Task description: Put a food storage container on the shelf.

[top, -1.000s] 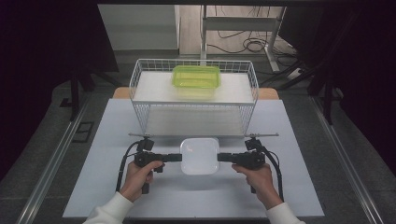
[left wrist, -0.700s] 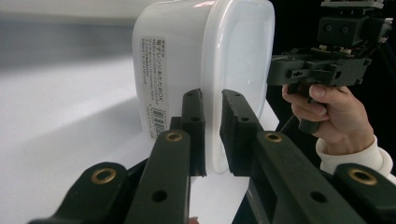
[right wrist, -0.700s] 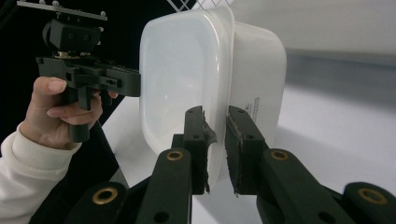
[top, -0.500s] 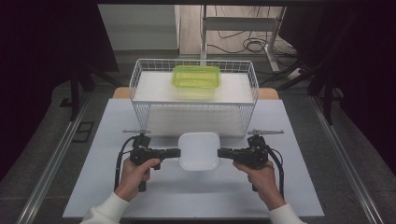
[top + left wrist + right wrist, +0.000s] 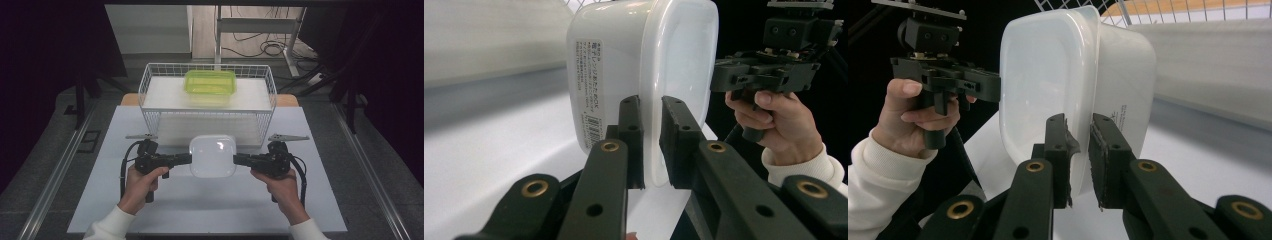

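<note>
A white lidded plastic container (image 5: 213, 156) hangs above the white table, held between both grippers. My left gripper (image 5: 187, 159) is shut on the rim at its left side, and my right gripper (image 5: 237, 159) is shut on the rim at its right side. In the left gripper view the jaws pinch the container's (image 5: 639, 65) rim, with my left gripper (image 5: 651, 145) seen from behind and the other hand's gripper (image 5: 769, 70) beyond. In the right gripper view my right gripper (image 5: 1078, 155) clamps the rim of the container (image 5: 1073, 75). A label shows on the container's base.
A white wire basket (image 5: 150, 85) stands just behind the container, with a green lidded container (image 5: 210, 82) on the white pad inside it. The white table top (image 5: 200, 210) spreads in front. Dark floor and cables lie beyond the table.
Both grippers have lifted the white container off the table and carried it a little toward the basket.
</note>
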